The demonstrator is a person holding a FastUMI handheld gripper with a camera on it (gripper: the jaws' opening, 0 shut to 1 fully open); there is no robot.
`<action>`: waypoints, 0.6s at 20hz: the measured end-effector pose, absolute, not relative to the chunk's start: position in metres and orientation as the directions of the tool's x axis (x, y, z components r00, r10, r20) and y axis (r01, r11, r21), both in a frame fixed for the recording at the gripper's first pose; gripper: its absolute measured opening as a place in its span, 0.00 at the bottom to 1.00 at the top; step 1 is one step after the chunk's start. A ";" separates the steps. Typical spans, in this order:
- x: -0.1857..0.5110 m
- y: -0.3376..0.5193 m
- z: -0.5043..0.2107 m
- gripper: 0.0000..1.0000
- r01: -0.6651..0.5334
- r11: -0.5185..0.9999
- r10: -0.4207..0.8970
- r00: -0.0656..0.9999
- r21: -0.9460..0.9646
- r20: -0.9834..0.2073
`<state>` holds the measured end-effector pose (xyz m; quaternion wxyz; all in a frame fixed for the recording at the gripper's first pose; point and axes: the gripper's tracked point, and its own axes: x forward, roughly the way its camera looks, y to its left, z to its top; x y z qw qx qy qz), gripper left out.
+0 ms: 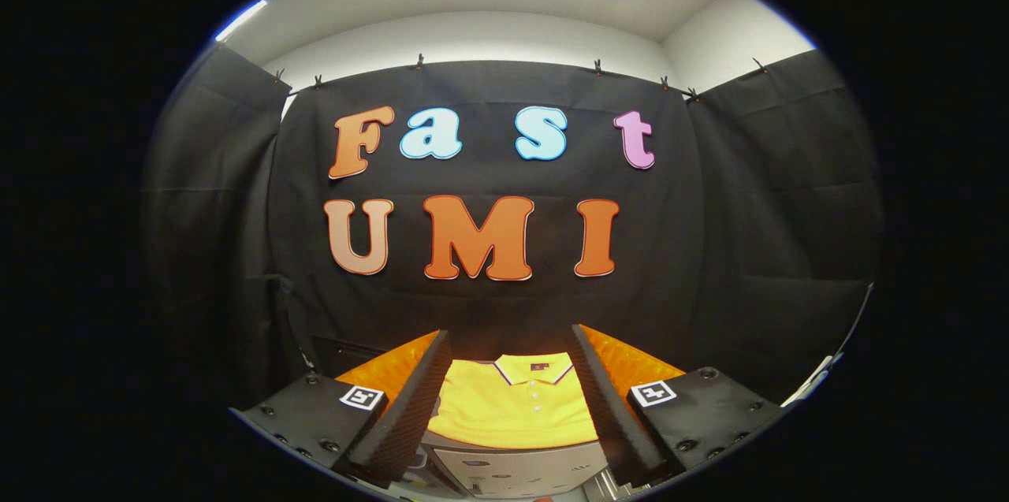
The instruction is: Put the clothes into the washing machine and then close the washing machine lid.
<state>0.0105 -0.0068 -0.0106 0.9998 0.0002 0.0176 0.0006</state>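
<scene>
The hand-held gripper (512, 407) stands wide open, and its two ribbed fingers (398, 407) hold nothing. Between the fingers, a little ahead of them, lies a folded yellow polo shirt (512, 407) with a dark-edged collar and a short row of small buttons down the front. The collar points away from the camera, toward the black cloth wall (489, 313) of the booth. The shirt does not touch either finger as far as one can see; a narrow gap shows on each side.

The shirt rests on top of a light grey box-like thing (516, 470) with some small markings on its front face. It may be the washing machine, but this cannot be told for sure. On the outer side of each finger an orange surface (631, 364) is visible, at about the same level as the shirt. Above the cloth wall there is a white wall (473, 37) and a ceiling.
</scene>
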 end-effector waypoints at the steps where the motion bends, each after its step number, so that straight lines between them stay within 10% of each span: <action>1: 0.014 -0.009 -0.013 0.98 0.000 1.000 0.000 0.999 0.000 -0.039; 12: 0.115 -0.044 -0.098 0.98 0.012 0.999 -0.003 0.967 0.033 -0.254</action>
